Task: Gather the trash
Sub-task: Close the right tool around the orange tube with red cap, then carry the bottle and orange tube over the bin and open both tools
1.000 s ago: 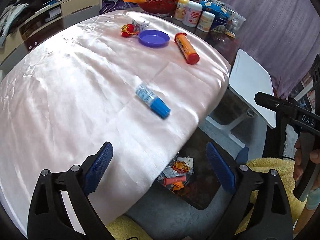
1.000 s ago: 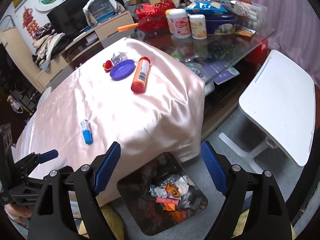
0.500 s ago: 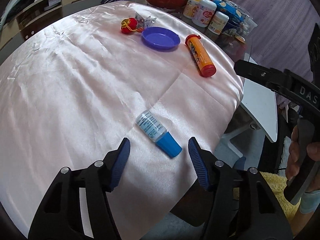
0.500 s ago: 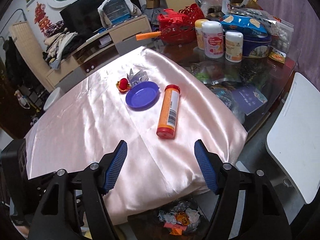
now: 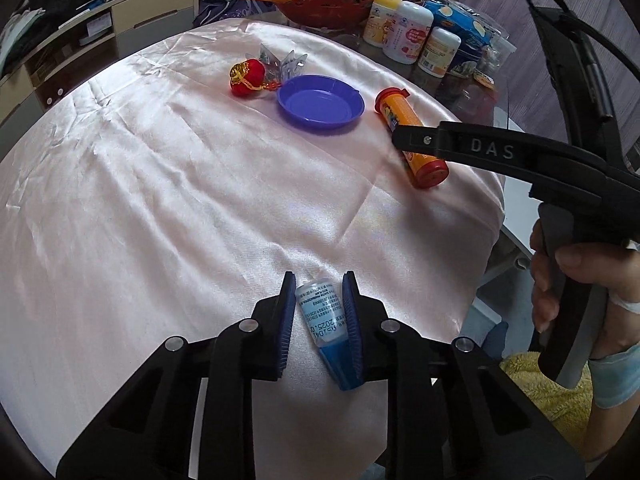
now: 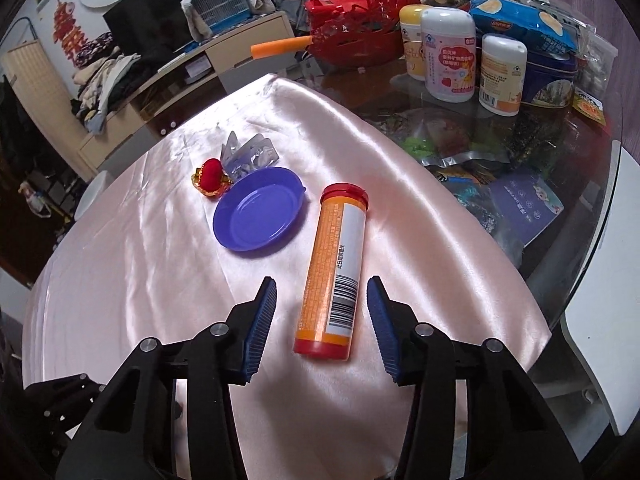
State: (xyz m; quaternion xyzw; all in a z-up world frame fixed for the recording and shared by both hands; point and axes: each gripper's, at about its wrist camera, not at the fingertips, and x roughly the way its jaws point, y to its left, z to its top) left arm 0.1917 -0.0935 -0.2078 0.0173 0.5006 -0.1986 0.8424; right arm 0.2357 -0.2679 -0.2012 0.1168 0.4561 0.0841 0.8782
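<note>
Dropper bottle (image 5: 320, 320) only left view, tube (image 6: 334, 276) straddled right

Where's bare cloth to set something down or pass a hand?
Free: the wide stretch of pink satin tablecloth left of the round purple plastic dish and small blue-capped bottle; also the strip between dish and bottle. Crowded: the glass tabletop beyond the cloth, with white jars and packets.
</note>
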